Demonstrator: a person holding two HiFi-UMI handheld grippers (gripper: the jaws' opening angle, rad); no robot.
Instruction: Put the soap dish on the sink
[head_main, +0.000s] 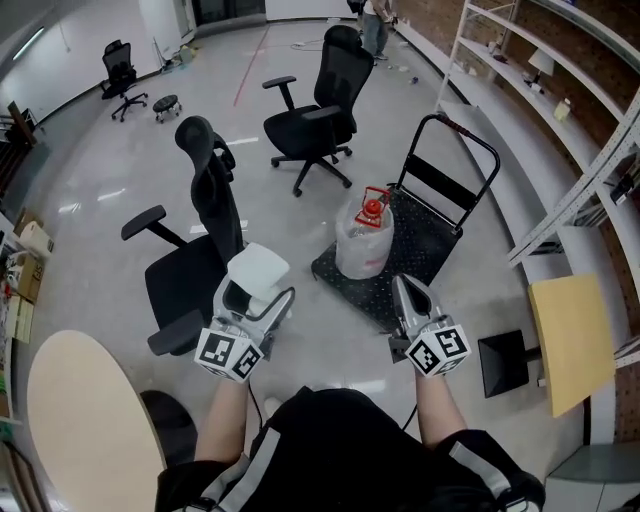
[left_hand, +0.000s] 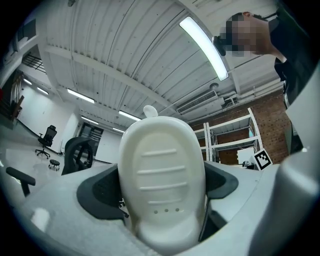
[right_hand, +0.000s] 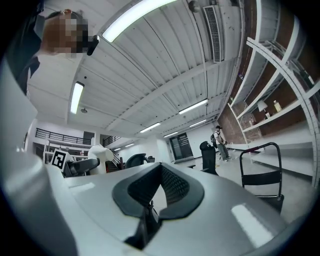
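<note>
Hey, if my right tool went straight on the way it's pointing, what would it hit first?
Nothing close: the right tool aims level, over open floor. The far office chair stands nearest that line, the hand cart off to the right; depth is unclear.

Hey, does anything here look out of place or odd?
Nothing is spilled or broken. The soap dish stands on end, clamped in the left gripper, and no sink shows in any view. The right gripper is shut, empty.

- The soap dish (left_hand: 162, 180) is white and oval, with raised ribs and three small dimples.
- It stands upright, clamped between the left gripper's (head_main: 257, 295) jaws.
</note>
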